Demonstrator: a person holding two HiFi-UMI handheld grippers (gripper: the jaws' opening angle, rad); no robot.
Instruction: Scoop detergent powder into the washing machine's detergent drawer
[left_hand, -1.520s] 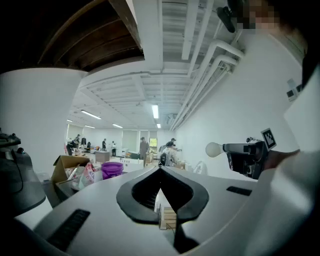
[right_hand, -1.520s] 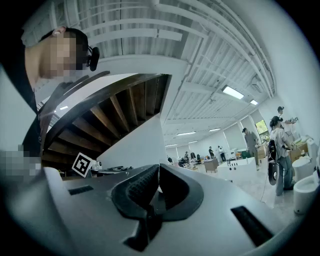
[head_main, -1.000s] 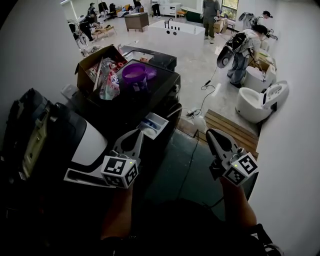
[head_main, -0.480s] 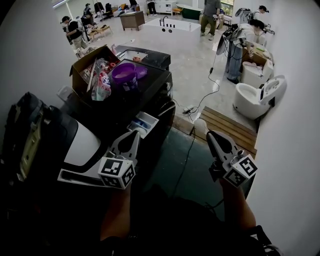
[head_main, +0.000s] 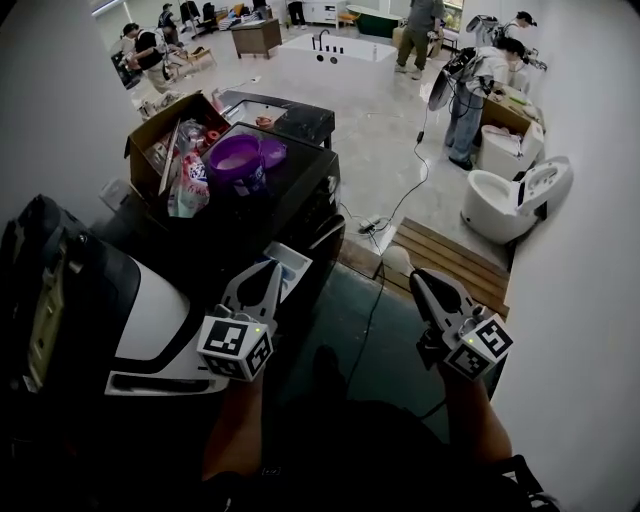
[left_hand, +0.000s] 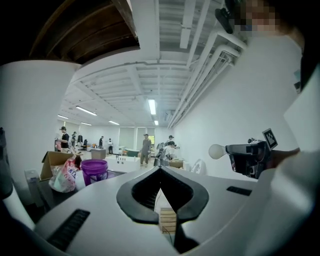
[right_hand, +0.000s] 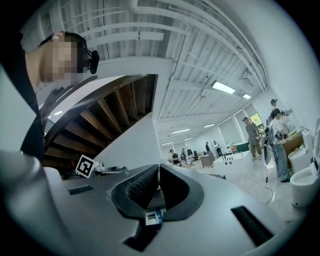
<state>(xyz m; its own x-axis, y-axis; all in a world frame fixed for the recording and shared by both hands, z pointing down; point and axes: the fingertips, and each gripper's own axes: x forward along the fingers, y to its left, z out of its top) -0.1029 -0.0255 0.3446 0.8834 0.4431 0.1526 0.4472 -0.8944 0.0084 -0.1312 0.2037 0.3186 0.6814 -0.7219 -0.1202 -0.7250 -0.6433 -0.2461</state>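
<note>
The black washing machine (head_main: 300, 190) stands ahead, and its white detergent drawer (head_main: 291, 262) is pulled out at the front. A purple bucket (head_main: 235, 160) (left_hand: 94, 171) sits on top of the machine. My left gripper (head_main: 270, 274) (left_hand: 160, 171) hovers just in front of the drawer, jaws shut with nothing between them. My right gripper (head_main: 410, 272) (right_hand: 156, 174) hangs over the floor to the right of the drawer, shut on a white scoop (head_main: 397, 259) (left_hand: 217, 151). The scoop's round bowl sticks out past the fingertips. I cannot see whether it holds powder.
A cardboard box (head_main: 160, 140) with detergent bags (head_main: 185, 185) sits beside the bucket. A white and black appliance (head_main: 150, 310) is at my left. A wooden pallet (head_main: 455, 262), a floor cable (head_main: 400, 215) and a white toilet (head_main: 510, 205) lie to the right. People stand far back.
The machine and drawer have slid down and left in the head view, so I have come closer. Both grippers keep their pose, and the right one still holds the scoop.
</note>
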